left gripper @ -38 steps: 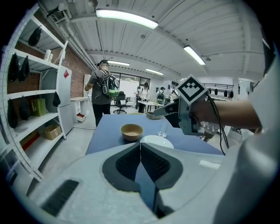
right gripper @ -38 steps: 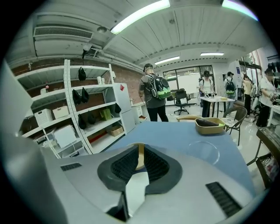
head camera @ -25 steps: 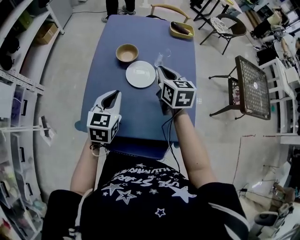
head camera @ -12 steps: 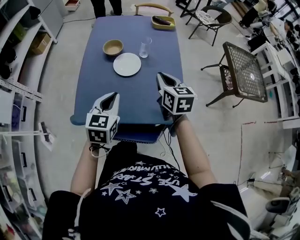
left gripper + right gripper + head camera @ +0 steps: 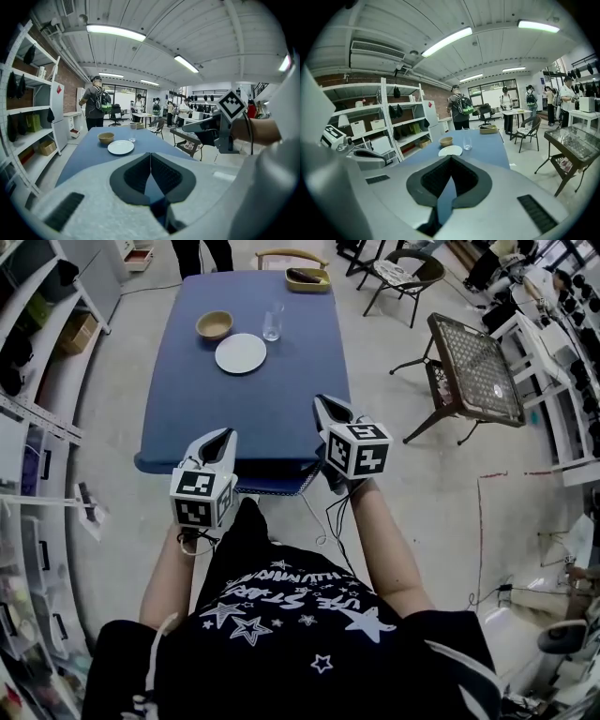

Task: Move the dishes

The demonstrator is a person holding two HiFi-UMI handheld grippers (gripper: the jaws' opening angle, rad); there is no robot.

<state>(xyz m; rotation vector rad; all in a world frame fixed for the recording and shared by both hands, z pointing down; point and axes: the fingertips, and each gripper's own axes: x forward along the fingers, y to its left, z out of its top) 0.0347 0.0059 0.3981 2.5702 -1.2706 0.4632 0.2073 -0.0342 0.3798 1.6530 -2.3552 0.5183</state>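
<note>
One bowl [image 5: 214,324], one plate [image 5: 241,353], one glass [image 5: 273,322], left hand-held gripper [image 5: 222,435] and right hand-held gripper [image 5: 326,402] closed, empty.

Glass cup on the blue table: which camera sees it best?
The right gripper view: the glass stands side-on, its whole clear shape showing, just right of the plate. The head view shows the glass small, from steeply above. The left gripper view shows the glass tiny, beyond the plate.
</note>
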